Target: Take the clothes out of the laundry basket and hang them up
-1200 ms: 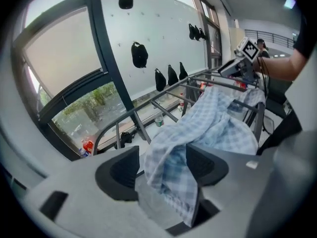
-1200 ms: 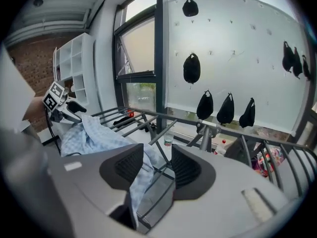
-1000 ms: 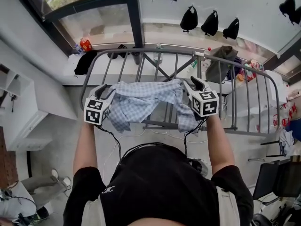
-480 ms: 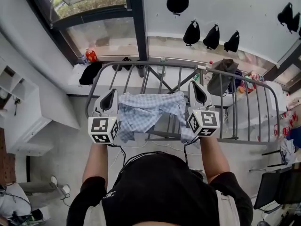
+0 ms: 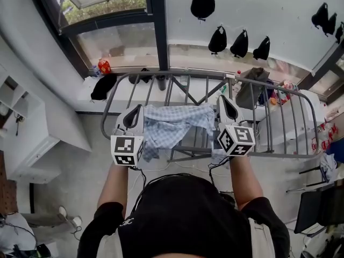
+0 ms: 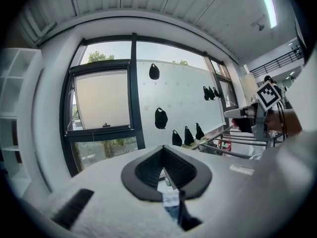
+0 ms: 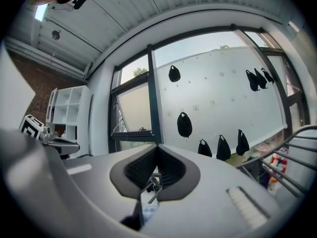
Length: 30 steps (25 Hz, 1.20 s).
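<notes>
Left gripper (image 5: 133, 117) and right gripper (image 5: 228, 109) both clenched on blue-white checked cloth shirt (image 5: 172, 123), spread between them above left half of grey metal drying rack (image 5: 279, 120).

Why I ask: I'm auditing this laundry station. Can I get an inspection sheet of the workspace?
Surface: grey metal drying rack, bars mostly bare.
Job's things: checked shirt stretched between both grippers over the rack; basket not seen.
Clutter: dark garment beyond the rack's left end, brownish garment on its far rail.
Grippers: left gripper and right gripper both shut on the shirt's edges.
Cables: black cable trailing toward the person.
Surroundings: window, white wall with black bags hanging.
</notes>
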Tool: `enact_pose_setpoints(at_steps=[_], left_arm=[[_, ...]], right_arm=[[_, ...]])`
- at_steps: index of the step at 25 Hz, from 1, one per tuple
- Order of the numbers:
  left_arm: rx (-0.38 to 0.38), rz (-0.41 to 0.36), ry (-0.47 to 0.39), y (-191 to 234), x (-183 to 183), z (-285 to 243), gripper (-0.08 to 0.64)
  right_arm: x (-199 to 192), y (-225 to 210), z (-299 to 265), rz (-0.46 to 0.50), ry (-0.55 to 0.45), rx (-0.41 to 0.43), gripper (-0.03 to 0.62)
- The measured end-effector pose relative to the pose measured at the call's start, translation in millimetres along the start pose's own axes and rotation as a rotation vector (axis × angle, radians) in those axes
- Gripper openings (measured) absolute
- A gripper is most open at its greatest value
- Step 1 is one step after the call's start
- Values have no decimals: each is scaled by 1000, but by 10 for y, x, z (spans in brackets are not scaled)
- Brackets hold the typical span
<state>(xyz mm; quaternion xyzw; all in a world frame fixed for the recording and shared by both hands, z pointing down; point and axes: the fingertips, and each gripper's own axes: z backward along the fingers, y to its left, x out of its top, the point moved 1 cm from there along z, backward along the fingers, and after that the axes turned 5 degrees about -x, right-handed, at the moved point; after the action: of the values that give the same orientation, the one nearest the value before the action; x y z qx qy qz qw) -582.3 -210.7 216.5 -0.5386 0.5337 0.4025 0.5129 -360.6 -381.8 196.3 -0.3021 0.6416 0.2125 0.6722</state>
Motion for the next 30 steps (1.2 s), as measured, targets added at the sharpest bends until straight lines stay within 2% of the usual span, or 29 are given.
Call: enact_pose_setpoints(at_steps=[4, 7, 13, 17, 25, 30], left_arm=[[-61, -6, -17, -51, 30, 68, 8], [-128, -20, -28, -182, 55, 127, 8], [-380, -42, -56, -880, 45, 205, 8], [-536, -59, -66, -1388, -16, 410, 8], [-844, -60, -65, -2568, -170, 869, 8], [-1000, -82, -71, -3275, -186, 1097, 8]], right_arm=[[96, 142, 265, 85, -15, -49, 14], [95, 175, 551, 78, -3, -117, 14], [39, 46, 1706, 106, 5, -381, 14], [-102, -1, 2551, 86, 20, -568, 14], [-338, 57, 4184, 56, 71, -885, 14], [-230, 78, 4997, 58, 36, -1054, 14]])
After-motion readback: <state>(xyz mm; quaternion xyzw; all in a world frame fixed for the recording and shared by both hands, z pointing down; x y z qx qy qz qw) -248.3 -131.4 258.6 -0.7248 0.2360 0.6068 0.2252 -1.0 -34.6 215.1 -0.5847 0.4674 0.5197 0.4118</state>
